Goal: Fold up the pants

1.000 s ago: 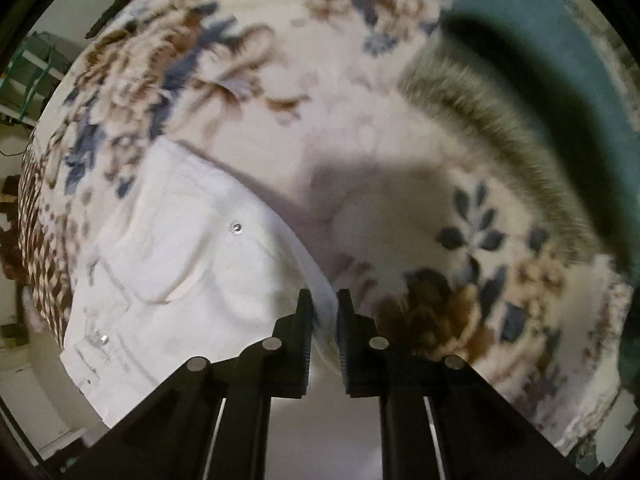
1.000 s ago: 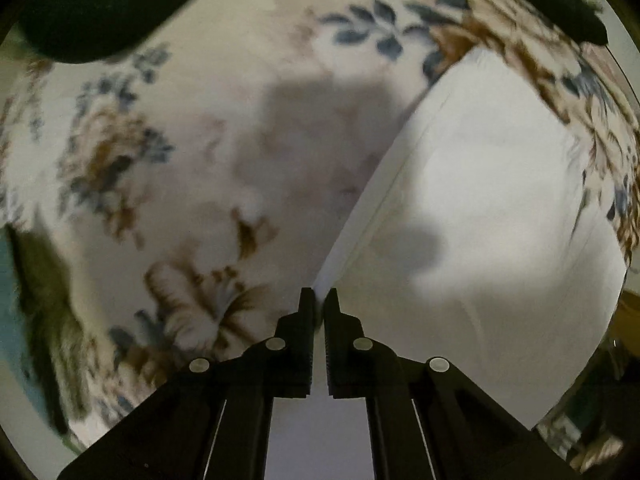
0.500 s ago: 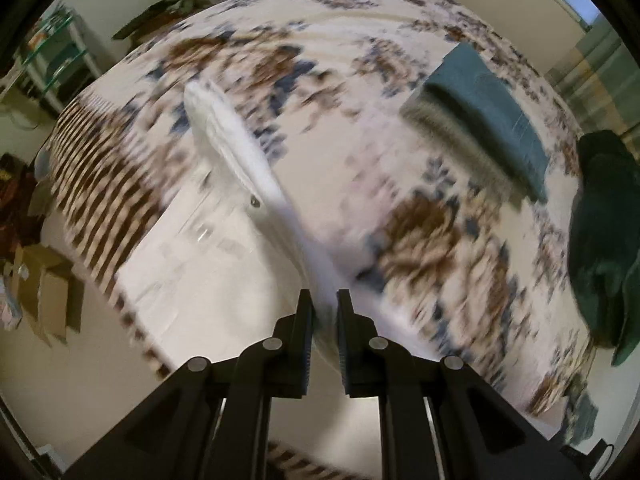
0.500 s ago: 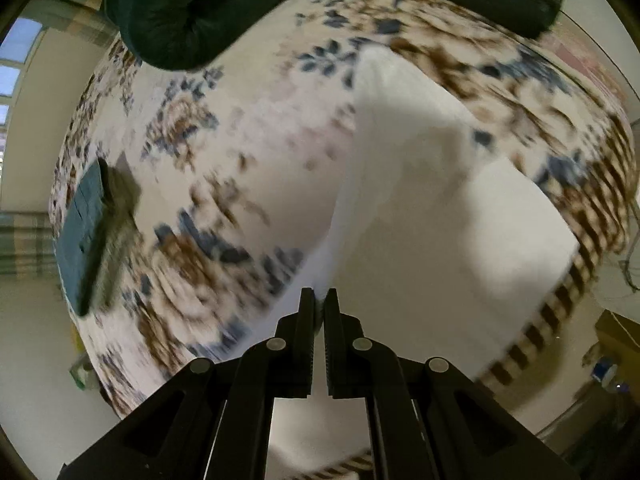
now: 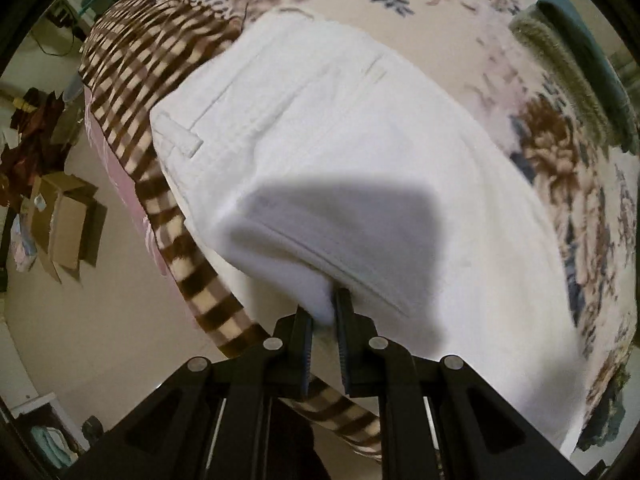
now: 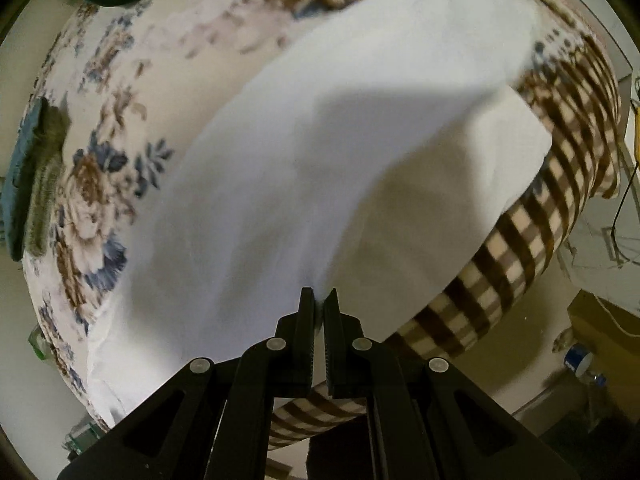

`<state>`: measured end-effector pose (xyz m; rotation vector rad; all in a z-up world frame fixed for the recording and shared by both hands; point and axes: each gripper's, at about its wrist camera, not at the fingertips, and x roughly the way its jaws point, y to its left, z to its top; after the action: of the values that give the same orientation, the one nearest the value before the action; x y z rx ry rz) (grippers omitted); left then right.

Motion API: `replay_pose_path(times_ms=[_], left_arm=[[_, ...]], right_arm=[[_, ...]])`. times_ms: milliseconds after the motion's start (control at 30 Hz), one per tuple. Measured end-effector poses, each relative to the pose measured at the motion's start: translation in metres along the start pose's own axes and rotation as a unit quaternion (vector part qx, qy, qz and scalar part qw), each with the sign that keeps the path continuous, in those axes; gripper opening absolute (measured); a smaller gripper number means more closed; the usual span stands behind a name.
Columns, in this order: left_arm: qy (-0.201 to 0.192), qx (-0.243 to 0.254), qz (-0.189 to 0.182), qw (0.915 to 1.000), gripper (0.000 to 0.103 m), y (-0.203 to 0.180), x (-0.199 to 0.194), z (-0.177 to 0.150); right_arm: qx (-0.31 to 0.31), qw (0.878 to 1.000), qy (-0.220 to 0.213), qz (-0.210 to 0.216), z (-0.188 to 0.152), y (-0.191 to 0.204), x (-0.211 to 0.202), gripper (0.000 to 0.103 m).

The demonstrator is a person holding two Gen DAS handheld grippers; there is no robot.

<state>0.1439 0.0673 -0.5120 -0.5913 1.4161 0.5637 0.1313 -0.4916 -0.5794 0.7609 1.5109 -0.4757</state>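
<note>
Floral bedding (image 5: 460, 12) covers the bed, with a brown checked border (image 5: 132, 60) running along its near edge and cardboard boxes (image 5: 64, 216) on the floor beyond. White pants (image 5: 340, 128) lie across that near part of the bed, waistband and belt loop (image 5: 176, 136) toward the left wrist view's left side, the legs stretching away to the right.

In the left wrist view, the left gripper (image 5: 323, 312) is clamped narrow on a bunched, seamed edge of the white cloth, which rises from the bed into the jaws. In the right wrist view, the right gripper (image 6: 319, 308) is likewise closed tight on a thin edge of the same pants (image 6: 320, 128), the fabric fanning upward and away from its tips. Both point down at the bed, each with the cloth directly ahead of its fingers.

The relation that matters: the long axis of the pants runs across both views, roughly along the bed's checked edge, and the two grippers hold one long side of it. The lifted side appears to sit over the layer lying flat on the bed, so I judge a lengthwise fold is being laid, and the coming move turns on lowering the held edge square onto the far edge rather than skewed. Neither hand looks clearly nearer to that edge.

A folded teal towel (image 5: 580, 52) lies well apart on the bedding.
</note>
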Motion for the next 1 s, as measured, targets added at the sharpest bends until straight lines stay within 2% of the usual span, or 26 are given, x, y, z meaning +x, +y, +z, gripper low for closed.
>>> replay_pose_path(times_ms=[233, 433, 633, 667, 733, 767, 833, 900, 933, 967, 1000], left_arm=[[0.002, 0.017, 0.013, 0.9998, 0.009, -0.002, 0.008, -0.004], [-0.006, 0.024, 0.006, 0.9997, 0.008, 0.008, -0.004, -0.008], [0.005, 0.031, 0.021, 0.9993, 0.008, 0.012, 0.010, -0.008], [0.009, 0.034, 0.024, 0.9991, 0.009, 0.010, 0.012, -0.007], [0.008, 0.043, 0.032, 0.9985, 0.012, 0.007, 0.008, -0.006], [0.000, 0.047, 0.029, 0.9985, 0.012, 0.005, -0.001, -0.007], [-0.017, 0.054, 0.030, 0.9980, 0.013, -0.002, -0.016, -0.007], [-0.036, 0.069, 0.025, 0.9967, 0.020, -0.012, -0.034, -0.009], [-0.044, 0.074, 0.021, 0.9961, 0.031, -0.016, -0.039, -0.010], [-0.048, 0.080, 0.016, 0.9955, 0.050, -0.022, -0.043, -0.011], [-0.055, 0.085, 0.015, 0.9947, 0.061, -0.028, -0.045, -0.012]], right_arm=[[0.006, 1.000, 0.022, -0.015, -0.006, -0.012, 0.027, 0.004], [-0.012, 1.000, 0.020, -0.008, -0.019, -0.018, 0.018, 0.004], [-0.019, 0.999, 0.035, -0.018, -0.031, -0.029, 0.026, 0.004], [-0.015, 0.999, 0.040, -0.020, -0.031, -0.028, 0.030, 0.006], [-0.009, 0.998, 0.056, -0.014, -0.029, -0.033, 0.035, 0.017], [-0.010, 0.998, 0.064, -0.011, -0.028, -0.033, 0.035, 0.030], [0.004, 0.998, 0.062, 0.028, -0.026, -0.048, 0.022, 0.034], [0.025, 0.998, 0.041, 0.051, -0.019, -0.069, 0.000, 0.044], [0.038, 0.997, 0.024, 0.066, -0.015, -0.080, -0.010, 0.045], [0.063, 0.995, 0.000, 0.073, -0.008, -0.098, -0.026, 0.048], [0.086, 0.993, -0.018, 0.078, 0.000, -0.112, -0.035, 0.048]])
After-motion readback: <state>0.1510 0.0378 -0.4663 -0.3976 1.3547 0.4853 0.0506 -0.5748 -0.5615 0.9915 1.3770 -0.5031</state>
